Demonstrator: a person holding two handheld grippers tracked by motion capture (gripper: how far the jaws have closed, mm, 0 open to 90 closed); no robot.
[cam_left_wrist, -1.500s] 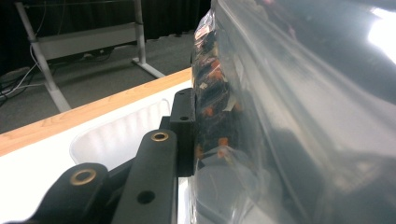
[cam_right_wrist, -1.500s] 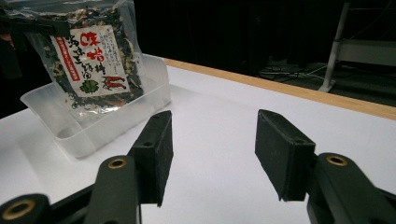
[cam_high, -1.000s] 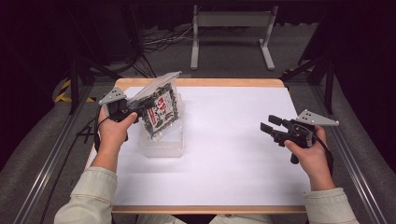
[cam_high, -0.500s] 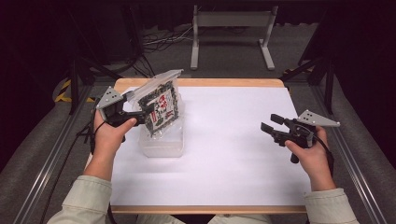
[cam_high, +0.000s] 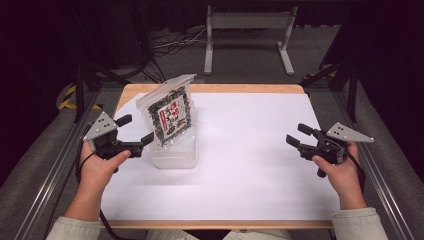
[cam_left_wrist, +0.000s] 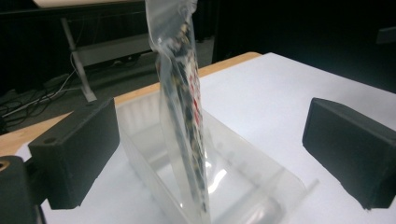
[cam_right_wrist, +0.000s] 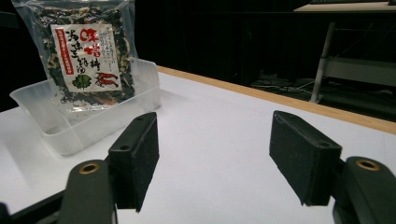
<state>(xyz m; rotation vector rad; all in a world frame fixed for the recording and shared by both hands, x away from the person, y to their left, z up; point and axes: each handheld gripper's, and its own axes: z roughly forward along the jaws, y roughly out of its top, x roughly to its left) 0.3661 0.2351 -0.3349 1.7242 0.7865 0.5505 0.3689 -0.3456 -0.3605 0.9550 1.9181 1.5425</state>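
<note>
Your left gripper (cam_high: 136, 130) has its jaws released and spread wide; they have just been opening, and nothing is pressed between them. In the left gripper view the packet (cam_left_wrist: 183, 107) of dried food stands on edge straight ahead of those jaws, centred in the gap between the two black pads yet touching neither. Its lower end sits inside the clear plastic tray (cam_left_wrist: 252, 177), which lies just beyond the jaw tips on the white table (cam_left_wrist: 285, 88). From the high view, the packet (cam_high: 170, 116) stands nearly upright in the tray (cam_high: 175, 157), leaning a little, just off the tip of your left jaws.

Your right gripper (cam_high: 297, 136) also has its jaws released, wide apart and holding nothing; they too have just been opening. In the right gripper view the packet (cam_right_wrist: 86, 56) shows its printed label face-on, far ahead and to the left of the jaws, standing in the tray (cam_right_wrist: 70, 126). Bare table lies between the two pads. This gripper is well apart from packet and tray alike.
</note>
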